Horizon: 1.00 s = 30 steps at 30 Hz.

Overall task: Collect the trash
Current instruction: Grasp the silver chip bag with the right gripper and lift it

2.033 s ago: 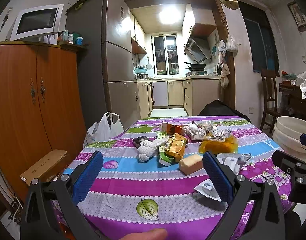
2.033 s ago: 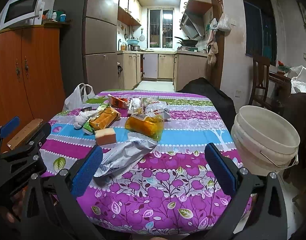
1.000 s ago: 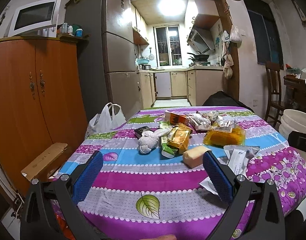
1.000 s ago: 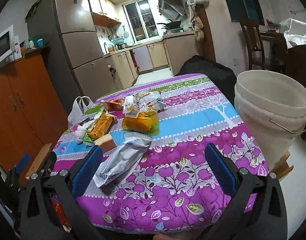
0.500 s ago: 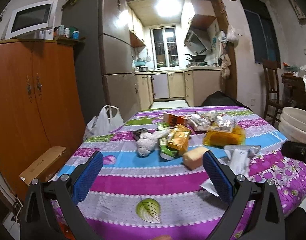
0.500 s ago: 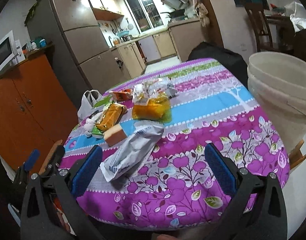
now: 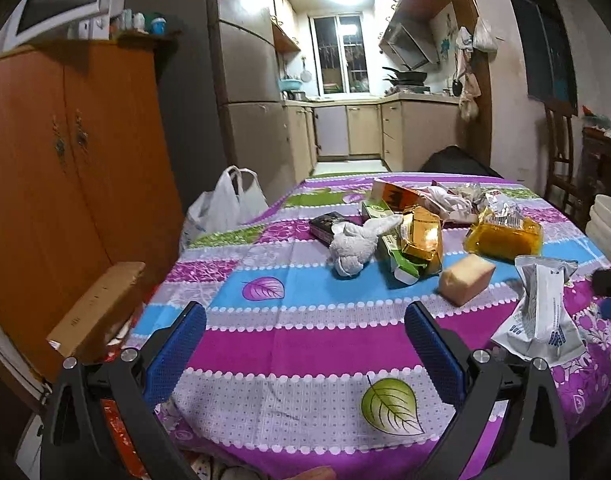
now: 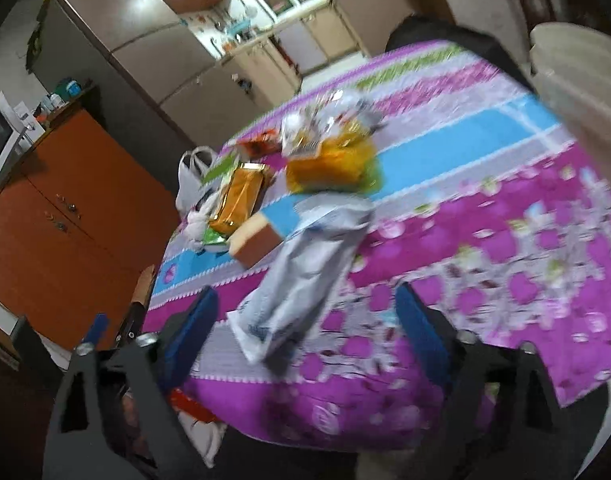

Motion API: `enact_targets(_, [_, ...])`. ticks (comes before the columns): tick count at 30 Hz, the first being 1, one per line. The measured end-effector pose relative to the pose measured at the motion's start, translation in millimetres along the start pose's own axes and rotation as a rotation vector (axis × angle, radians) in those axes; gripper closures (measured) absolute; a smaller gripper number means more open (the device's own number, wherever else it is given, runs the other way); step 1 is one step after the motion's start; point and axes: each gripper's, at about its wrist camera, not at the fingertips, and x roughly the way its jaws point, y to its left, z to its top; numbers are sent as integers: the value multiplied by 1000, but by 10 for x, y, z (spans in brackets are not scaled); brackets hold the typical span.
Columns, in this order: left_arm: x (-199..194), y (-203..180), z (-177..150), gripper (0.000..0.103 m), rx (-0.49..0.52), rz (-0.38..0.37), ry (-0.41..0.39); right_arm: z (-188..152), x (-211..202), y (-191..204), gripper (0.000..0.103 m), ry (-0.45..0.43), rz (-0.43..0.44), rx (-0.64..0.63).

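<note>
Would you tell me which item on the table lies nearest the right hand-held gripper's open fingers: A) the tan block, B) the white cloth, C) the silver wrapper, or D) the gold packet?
C: in the right wrist view the silver wrapper reaches down between the open fingers of the right hand-held gripper, while the tan block, gold packet and white cloth lie farther back.

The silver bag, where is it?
The silver bag lies on the tablecloth, just ahead of the open right gripper, beside the tan block.
</note>
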Motion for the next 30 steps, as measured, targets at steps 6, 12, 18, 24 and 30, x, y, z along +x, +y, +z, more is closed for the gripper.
enact_targets(6, [121,138,90,4,-34,-65,34,-9,344,150,32,82,-18,20])
enact_targets(12, [208,157,100,13,-25,-141,62,9,547,238,58,110,-42,-14])
enact_targets(18, [242,-86,154,17,51,-311,44,31,484,108,77,111,16,-10])
enact_targets(24, [490,-576,258,47,221,-615,119,104,-1,-124,78,2,-16,-49])
enact_targets(30, [948,-1104,303,52,347,-697,209,151,-408,-339,78,-79,-57,-88])
